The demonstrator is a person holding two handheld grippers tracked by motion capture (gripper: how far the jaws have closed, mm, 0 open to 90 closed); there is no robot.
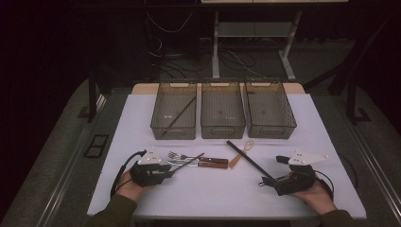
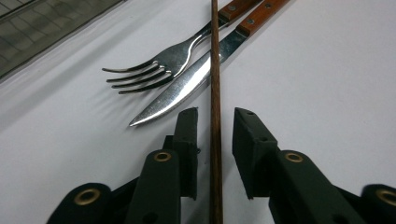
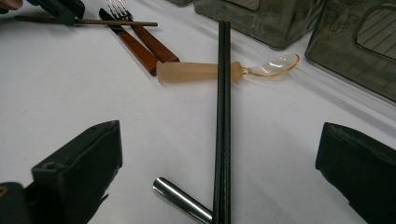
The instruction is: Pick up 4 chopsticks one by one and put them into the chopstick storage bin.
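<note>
Chopstick (image 2: pixel 215 93) across knife (image 2: pixel 187 88) (beside fork (image 2: pixel 159 65))

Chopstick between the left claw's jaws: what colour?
Reddish-brown wood, the chopstick lying between the left claw jaws; the left gripper view shows it best.

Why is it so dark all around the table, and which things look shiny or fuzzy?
High view: light falls on the white table, while the floor and room behind stay nearly black. Left gripper view: the silver metal fork and silver knife blade catch bright glare, and the left tongs up close look a little soft. Right gripper view: the clear amber plastic spoon glints, and the right tongs look blurry.
</note>
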